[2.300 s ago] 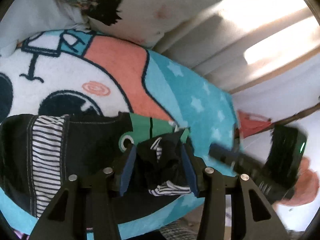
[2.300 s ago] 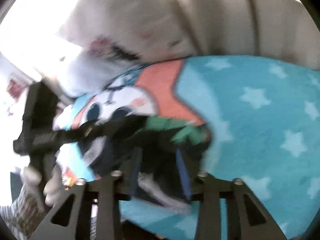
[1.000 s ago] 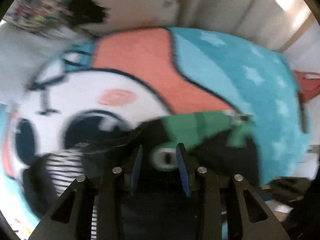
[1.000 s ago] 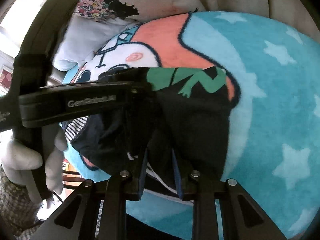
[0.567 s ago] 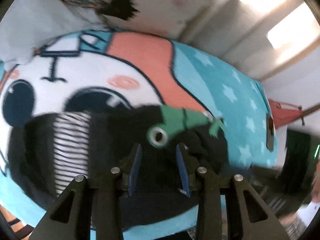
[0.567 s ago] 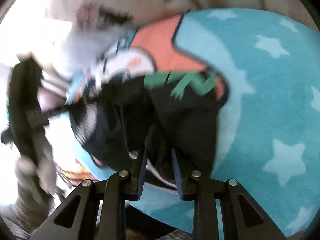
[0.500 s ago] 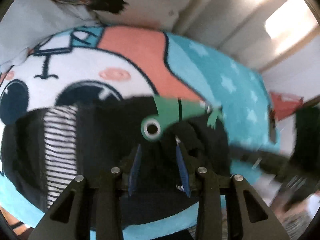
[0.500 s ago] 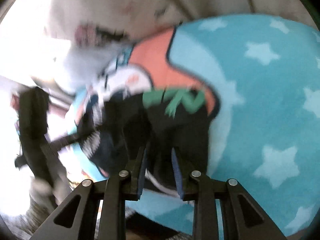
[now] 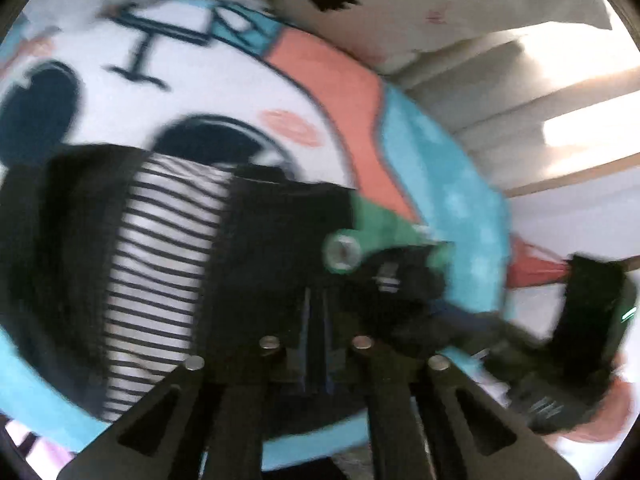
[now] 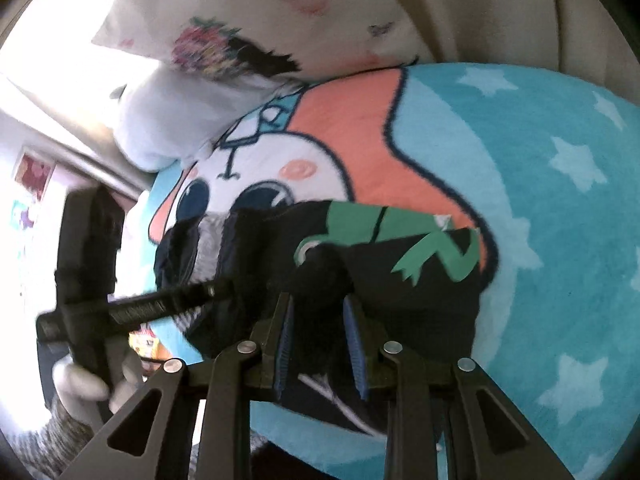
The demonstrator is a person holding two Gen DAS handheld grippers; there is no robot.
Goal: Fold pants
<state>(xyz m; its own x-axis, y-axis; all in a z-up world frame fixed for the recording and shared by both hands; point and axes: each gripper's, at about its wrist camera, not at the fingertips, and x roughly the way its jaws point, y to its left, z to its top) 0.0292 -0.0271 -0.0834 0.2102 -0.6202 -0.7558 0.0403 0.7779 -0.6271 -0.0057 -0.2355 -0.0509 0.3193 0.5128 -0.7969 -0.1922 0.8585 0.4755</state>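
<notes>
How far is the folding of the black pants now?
The black pants lie bunched on the cartoon blanket, striped lining exposed, so no neat fold shows. In hand: the left gripper is shut on their near edge, and the right gripper clamps a fabric bunch. Flattening and folding seem left.

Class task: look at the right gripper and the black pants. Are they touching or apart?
Touching. In the right wrist view, a bunch of the black pants fills the space between the blue pads of the right gripper, pressed against both.
</notes>
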